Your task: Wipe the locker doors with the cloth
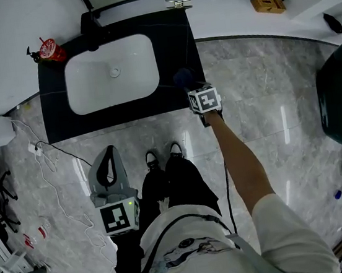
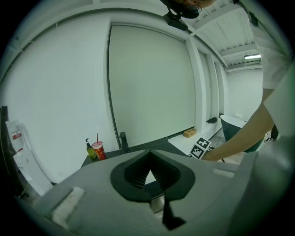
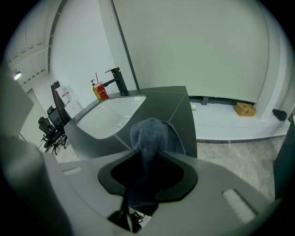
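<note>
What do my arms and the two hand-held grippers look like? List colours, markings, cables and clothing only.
Both the left hand-held gripper and the right hand-held gripper have grey bodies with a black collar around the jaws. Each carries a cube with black-and-white square markers: left cube, right cube. A thin black cable runs beside the right arm, which wears a short white sleeve.

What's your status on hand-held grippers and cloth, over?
Left hand-held gripper shut, empty. Right hand-held gripper shut on cloth. Cloth at the counter corner, beside the sink.
</note>
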Demonstrator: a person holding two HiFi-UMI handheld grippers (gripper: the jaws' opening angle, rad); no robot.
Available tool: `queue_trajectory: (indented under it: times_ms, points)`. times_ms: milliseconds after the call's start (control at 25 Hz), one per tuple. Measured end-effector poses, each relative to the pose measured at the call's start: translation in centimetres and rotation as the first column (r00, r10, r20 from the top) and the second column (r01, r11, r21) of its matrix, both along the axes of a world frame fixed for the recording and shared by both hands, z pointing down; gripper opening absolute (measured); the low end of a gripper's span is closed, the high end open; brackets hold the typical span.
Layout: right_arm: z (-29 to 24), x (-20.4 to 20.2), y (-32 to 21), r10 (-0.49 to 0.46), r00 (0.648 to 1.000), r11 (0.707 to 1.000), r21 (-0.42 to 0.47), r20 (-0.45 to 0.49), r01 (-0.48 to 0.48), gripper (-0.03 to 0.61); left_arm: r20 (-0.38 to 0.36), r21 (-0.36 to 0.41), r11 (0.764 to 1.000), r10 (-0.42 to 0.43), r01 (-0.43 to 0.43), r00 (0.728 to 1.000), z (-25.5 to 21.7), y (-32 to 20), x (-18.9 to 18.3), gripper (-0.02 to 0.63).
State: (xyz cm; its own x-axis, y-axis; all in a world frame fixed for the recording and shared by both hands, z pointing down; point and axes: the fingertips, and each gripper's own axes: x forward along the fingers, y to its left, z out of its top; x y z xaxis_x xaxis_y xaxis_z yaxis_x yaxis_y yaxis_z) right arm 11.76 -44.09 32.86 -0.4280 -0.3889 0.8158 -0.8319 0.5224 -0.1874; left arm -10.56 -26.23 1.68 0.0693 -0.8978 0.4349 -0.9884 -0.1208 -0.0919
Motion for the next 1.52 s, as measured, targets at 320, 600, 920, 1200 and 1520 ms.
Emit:
queue_trajectory:
  times_ms: [320,600,920,1200,1520]
  points:
    - [-3.3,0.6,0.7,-0.033,0.997,0.993,0.113,0.072,0.025,0.087,-0.003,0.014,0.999,-0.036,0.036,0.999,-0.5,1.2,0.8,0.002]
    - [-10.4,0.5,4.0,-0.083,0.987,0.959,0.279,0.139,0.041,0.089,-0.022,0.059,0.998,-0.03,0.032,0.999,-1.0,3.0,1.0,0.002]
    - [-17.5,0.0,11.6,-0.15,0.975,0.903,0.423,0.164,0.068,0.089,-0.043,0.093,0.996,-0.008,0.012,0.999,-0.2,7.7,0.4,0.002]
    - [-18.9,0.4,18.4,-0.213,0.973,0.839,0.527,0.093,0.133,0.089,-0.067,0.061,0.998,-0.023,0.027,0.997,5.4,15.4,-1.0,0.002]
    - [-12.3,-0.2,19.8,-0.335,0.939,0.694,0.652,-0.082,0.305,0.091,-0.113,0.036,0.992,-0.12,0.125,0.986,17.1,19.3,-2.5,0.002]
